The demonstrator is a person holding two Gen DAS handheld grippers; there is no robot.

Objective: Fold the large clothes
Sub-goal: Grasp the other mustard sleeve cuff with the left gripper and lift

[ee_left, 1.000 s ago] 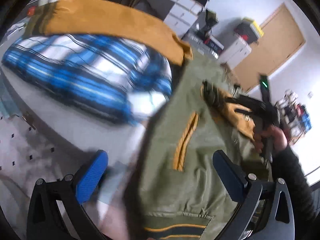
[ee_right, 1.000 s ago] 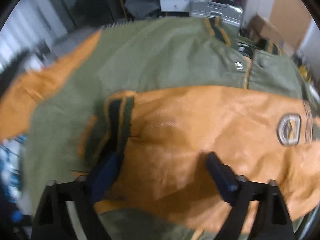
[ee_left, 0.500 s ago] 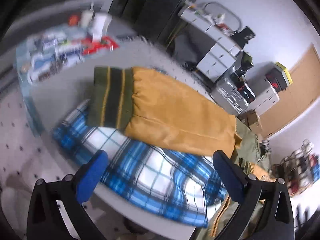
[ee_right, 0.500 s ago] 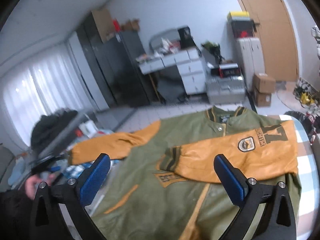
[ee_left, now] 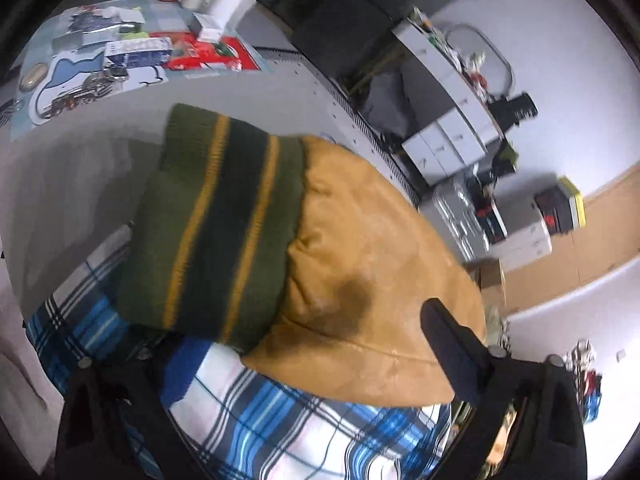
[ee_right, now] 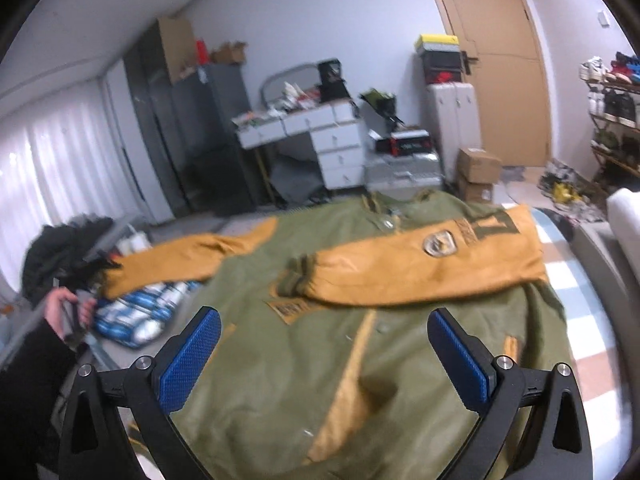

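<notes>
Your olive-green bomber jacket with tan suede sleeves (ee_right: 360,360) lies flat on the table, one sleeve (ee_right: 420,272) already folded across the chest. Your left gripper (ee_left: 304,364) has just been closing around the outstretched tan sleeve (ee_left: 360,280) beside its striped knit cuff (ee_left: 216,220); its pads don't press yet. Pinch near the cuff and carry it across. Your right gripper (ee_right: 324,360) hovers wide apart, empty.

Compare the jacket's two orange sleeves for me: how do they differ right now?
The right sleeve is folded across the green chest of the jacket; the left sleeve stretches straight out to the side. The right sleeve lies on the jacket; the left sleeve's end lies over a blue plaid cloth. The right sleeve shows a badge; none shows on the left. Both are orange with green striped cuffs.
</notes>
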